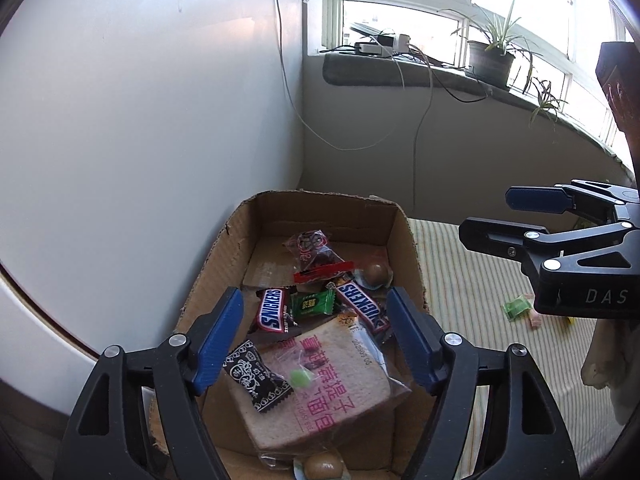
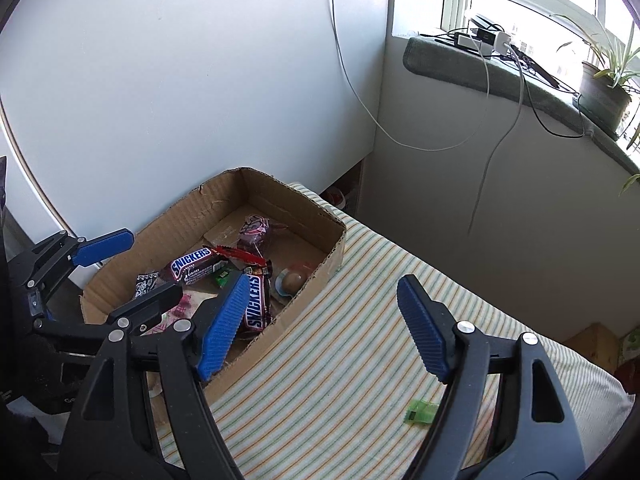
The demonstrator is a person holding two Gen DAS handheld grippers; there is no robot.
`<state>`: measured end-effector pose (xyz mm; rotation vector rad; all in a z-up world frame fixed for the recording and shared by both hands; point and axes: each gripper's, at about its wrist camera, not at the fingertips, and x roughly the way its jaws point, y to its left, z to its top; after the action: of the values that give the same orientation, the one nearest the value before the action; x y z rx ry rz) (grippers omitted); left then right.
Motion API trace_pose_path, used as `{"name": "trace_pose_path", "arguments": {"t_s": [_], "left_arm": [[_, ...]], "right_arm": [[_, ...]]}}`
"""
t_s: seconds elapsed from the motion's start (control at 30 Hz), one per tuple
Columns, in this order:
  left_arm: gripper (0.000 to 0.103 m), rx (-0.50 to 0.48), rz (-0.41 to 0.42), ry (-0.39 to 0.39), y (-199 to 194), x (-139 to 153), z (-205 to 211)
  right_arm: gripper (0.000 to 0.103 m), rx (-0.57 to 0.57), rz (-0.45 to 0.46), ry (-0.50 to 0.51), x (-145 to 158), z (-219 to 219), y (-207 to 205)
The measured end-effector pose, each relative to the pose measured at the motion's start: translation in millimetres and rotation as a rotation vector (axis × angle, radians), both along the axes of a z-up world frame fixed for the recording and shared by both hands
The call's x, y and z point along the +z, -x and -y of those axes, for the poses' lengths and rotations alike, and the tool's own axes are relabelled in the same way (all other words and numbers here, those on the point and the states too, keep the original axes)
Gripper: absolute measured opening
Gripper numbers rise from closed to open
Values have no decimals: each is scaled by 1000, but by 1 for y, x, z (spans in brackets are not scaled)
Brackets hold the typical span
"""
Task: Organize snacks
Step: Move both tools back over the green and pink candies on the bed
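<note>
Over the cardboard box [image 1: 224,248] your left gripper [image 1: 316,340] hung with its jaws spread wide and nothing between them. Below the gap lay the bread slice in its clear bag [image 1: 324,384], with a black patterned candy [image 1: 256,376] at its 9 o'clock edge, partly on top of it. Toward 12 o'clock from the bread sat two Snickers bars [image 1: 274,309], a green candy [image 1: 313,303] between them, a red-edged packet [image 1: 316,256] and a brown egg-like snack [image 1: 376,270] near the right wall of the box. A second brown egg-like snack [image 1: 322,465] lay at 6 o'clock, close to the near wall. The box stood against the white wall [image 1: 140,100] on its left side, so you had little room there; its upper edge was torn and uneven.

Your right gripper [image 2: 320,326] was also spread open and held nothing. Its left finger overlapped the right rim of the box in the right wrist view, and its right finger was over the striped cloth [image 2: 360,340]. The cloth between 12 and 5 o'clock from this gripper lay bare. One loose green candy [image 2: 420,416] lay on the cloth at about 5 o'clock, just beside the right finger and partly hidden by it. In the left wrist view a pink candy [image 1: 534,322] lay near the green one on the cloth. Cables [image 2: 484,80] hung down from the window sill [image 2: 440,60] behind the cloth.
</note>
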<state>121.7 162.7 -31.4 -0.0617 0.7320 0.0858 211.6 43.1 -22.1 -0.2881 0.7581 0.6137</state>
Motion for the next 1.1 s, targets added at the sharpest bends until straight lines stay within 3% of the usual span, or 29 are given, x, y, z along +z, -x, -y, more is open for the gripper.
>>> {"name": "trace_pose_path", "arguments": {"t_s": [0.3,0.43,0.7,1.1], "left_arm": [[77,-46,17,15,5,6,31],[77,-76,18,20,7,6,48],[77,-141,1,47,1,0,86],[77,-236,-48,73,-16,-18,133]], "right_arm": [[79,-43,3,-2,5,50,9],[98,-79,34,1,8,81,14],[98,-151,27,25,4,143,11],[98,-233,-65,45,-32,206,0]]}}
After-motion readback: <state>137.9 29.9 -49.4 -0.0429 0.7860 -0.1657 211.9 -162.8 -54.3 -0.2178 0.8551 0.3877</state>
